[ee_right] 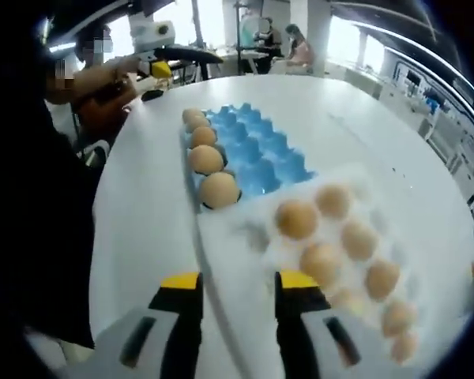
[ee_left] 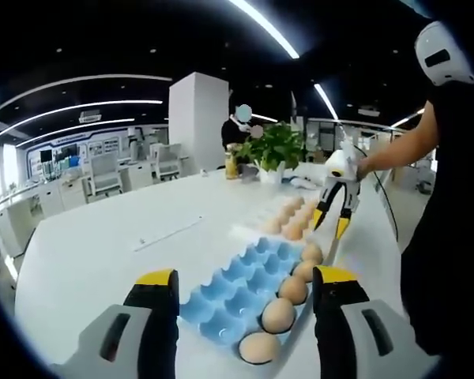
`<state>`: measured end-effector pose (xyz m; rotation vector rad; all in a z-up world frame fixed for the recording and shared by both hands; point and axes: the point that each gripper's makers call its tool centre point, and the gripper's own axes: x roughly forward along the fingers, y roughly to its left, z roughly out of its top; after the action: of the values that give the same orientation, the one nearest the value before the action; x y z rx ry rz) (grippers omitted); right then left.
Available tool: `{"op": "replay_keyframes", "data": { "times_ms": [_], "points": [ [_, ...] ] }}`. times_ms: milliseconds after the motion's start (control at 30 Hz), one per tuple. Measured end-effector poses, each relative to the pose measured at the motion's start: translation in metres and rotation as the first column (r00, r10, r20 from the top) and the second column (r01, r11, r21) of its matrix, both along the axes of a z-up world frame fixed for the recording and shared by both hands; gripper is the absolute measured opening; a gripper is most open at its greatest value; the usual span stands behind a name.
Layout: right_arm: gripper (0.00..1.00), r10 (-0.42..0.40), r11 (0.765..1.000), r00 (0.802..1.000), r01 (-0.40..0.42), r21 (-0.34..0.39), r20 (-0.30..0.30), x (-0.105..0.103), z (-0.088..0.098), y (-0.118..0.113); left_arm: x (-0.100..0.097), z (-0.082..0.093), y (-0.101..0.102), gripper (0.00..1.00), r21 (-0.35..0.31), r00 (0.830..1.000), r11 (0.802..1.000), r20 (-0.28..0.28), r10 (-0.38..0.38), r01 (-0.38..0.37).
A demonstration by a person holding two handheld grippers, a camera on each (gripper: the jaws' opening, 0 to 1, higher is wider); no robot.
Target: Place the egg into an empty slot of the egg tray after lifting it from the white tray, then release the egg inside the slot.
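On the white bench (ee_left: 103,253), seen from the left gripper view, a blue egg tray (ee_left: 245,292) lies between the left tongs (ee_left: 245,288), whose yellow-tipped jaws stand wide apart and hold nothing. Five brown eggs (ee_left: 278,314) fill the tray's right-hand row; the other slots are bare. Beyond it sits the white tray (ee_left: 288,219) with more eggs. The right tongs (ee_left: 332,223), held by a person's outstretched arm, hang over that tray's right edge, jaws parted and empty. A potted plant (ee_left: 272,150) stands farther back.

From the right gripper view, the white tray (ee_right: 245,237) lies nearest, carrying about seven eggs (ee_right: 297,218). The right tongs (ee_right: 238,286) hover just above its near edge, jaws apart, gripping nothing. The blue egg tray (ee_right: 257,154) lies beyond, touching the white one. The left tongs (ee_right: 159,67) appear far off, too small to judge.
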<state>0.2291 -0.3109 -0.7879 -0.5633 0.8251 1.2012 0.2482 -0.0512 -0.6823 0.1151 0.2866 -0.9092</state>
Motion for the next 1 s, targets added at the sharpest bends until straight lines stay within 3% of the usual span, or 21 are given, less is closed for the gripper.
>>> {"op": "replay_keyframes", "data": {
  "times_ms": [333, 1000],
  "points": [
    [0.36, -0.057, 0.998, 0.998, 0.057, -0.013, -0.004, -0.001, -0.002, -0.024, 0.000, -0.003, 0.000, 0.69, 0.009, 1.000, 1.000, -0.003, -0.001, 0.001],
    [0.36, -0.130, 0.989, 0.992, 0.129, 0.077, -0.001, 0.003, 0.002, -0.029, 0.001, -0.004, -0.001, 0.69, 0.021, 1.000, 1.000, -0.007, -0.002, 0.003]
  ]
}}
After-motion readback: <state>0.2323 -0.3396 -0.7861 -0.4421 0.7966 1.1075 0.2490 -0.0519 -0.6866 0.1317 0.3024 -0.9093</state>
